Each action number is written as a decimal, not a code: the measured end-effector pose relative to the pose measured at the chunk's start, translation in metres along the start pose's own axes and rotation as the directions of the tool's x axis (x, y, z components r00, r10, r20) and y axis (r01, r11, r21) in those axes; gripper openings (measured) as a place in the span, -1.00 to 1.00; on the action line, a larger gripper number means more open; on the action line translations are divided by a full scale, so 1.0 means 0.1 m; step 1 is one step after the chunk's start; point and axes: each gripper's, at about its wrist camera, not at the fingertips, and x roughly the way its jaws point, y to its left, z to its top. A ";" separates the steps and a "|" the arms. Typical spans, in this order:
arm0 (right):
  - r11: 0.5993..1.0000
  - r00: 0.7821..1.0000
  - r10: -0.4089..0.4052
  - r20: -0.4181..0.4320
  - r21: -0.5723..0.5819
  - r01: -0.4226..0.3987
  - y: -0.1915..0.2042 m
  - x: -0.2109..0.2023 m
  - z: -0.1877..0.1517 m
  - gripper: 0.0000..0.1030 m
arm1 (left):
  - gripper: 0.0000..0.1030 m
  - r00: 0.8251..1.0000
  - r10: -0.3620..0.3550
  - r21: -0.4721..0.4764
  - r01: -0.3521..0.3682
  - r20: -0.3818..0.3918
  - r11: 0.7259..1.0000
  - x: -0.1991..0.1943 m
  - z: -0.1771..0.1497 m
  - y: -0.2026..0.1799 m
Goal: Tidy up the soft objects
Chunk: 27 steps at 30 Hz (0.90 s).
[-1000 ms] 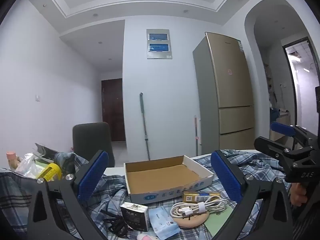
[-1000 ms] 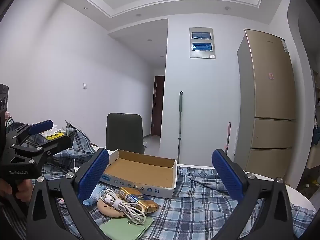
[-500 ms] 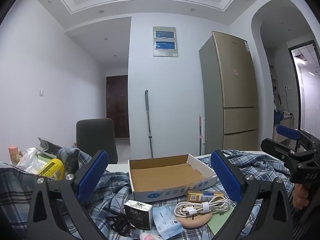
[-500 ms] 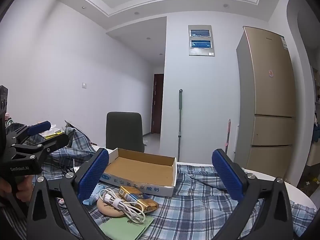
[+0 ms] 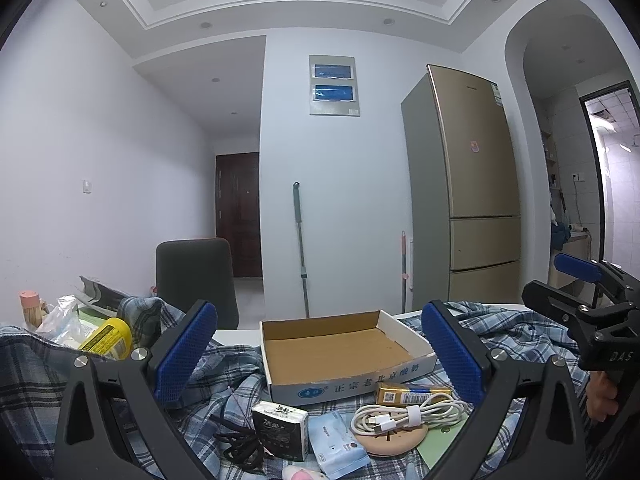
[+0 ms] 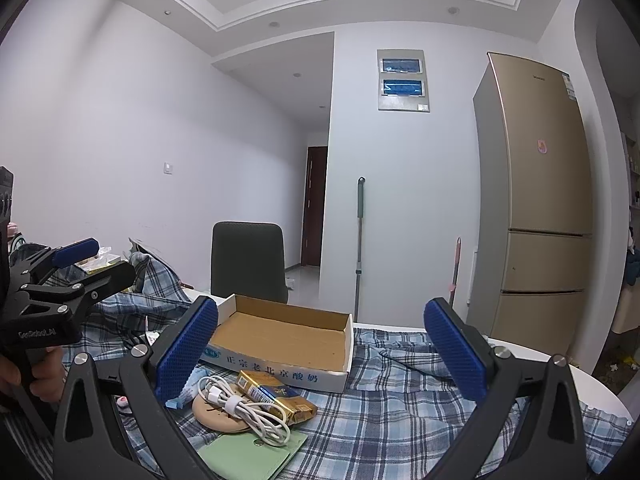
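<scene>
Only from the left wrist: tissue pack (image 5: 281, 424) beside black cable (image 5: 236, 442).

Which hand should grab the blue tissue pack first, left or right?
Probably the left. The left gripper is open, and the blue tissue pack lies just below and between its fingers. From the right gripper, also open, the pack sits off to the side, mostly hidden.

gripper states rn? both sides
Left gripper: open, jaws wide apart, holding nothing.
Right gripper: open, jaws wide apart, holding nothing.
</scene>
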 end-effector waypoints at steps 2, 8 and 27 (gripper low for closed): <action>1.000 1.000 0.000 0.003 -0.002 0.000 0.00 -0.01 0.00 1.00 | 1.00 1.000 0.006 -0.004 -0.006 0.001 1.000 0.00 0.01 0.01; 1.000 1.000 0.001 0.005 -0.006 -0.001 0.00 -0.02 0.01 1.00 | 1.00 1.000 0.009 -0.011 -0.009 0.003 1.000 0.00 0.02 0.03; 1.000 1.000 0.002 0.001 -0.005 -0.002 -0.01 -0.02 0.01 1.00 | 1.00 1.000 0.009 -0.010 -0.009 0.004 1.000 0.01 0.02 0.03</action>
